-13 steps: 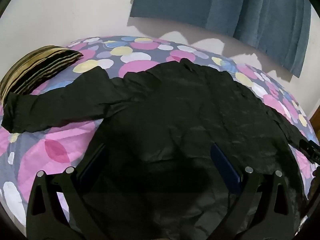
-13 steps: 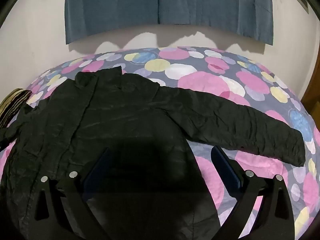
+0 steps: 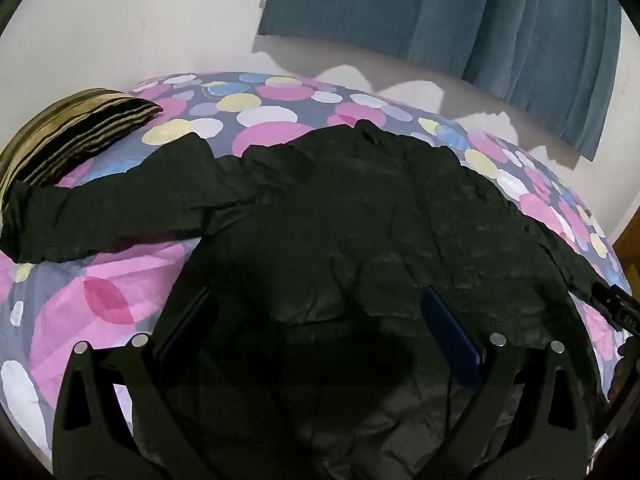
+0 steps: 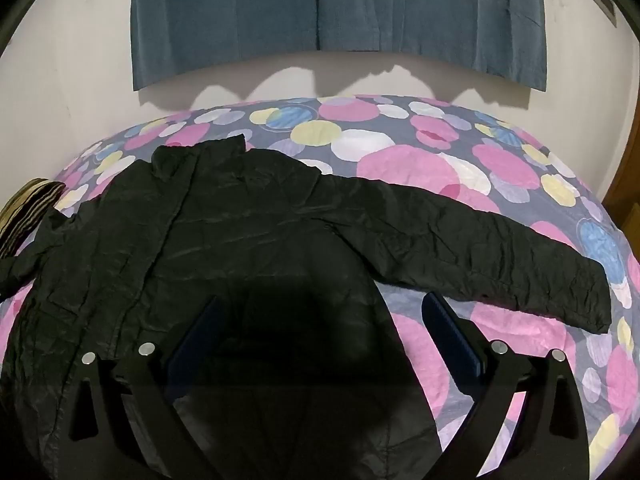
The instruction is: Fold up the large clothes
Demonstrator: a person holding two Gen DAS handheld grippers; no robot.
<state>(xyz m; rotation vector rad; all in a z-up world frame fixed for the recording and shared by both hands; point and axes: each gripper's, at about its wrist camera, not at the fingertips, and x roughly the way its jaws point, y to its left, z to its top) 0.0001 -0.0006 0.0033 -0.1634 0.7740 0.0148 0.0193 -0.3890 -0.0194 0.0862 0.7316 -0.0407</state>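
A striped pillow (image 3: 72, 136) sits at the left edge of a polka-dot bed (image 4: 400, 168), where a black jacket (image 4: 224, 232) lies spread flat, sleeves out. Above its lower half, the left gripper (image 3: 316, 340) and right gripper (image 4: 320, 336) hang wide apart, grasping nothing.

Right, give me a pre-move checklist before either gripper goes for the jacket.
1. Black jacket spread flat on the bed, sleeves out: ok.
2. Left gripper open, nothing between its fingers: ok.
3. Right gripper open, nothing held: ok.
4. Right sleeve lying free on the sheet, nothing on top: ok.
5. Left sleeve clear of obstacles: not ok, its cuff end reaches the striped pillow.
6. Jacket hem nearest the grippers lying flat: cannot tell, it is in shadow behind the fingers.
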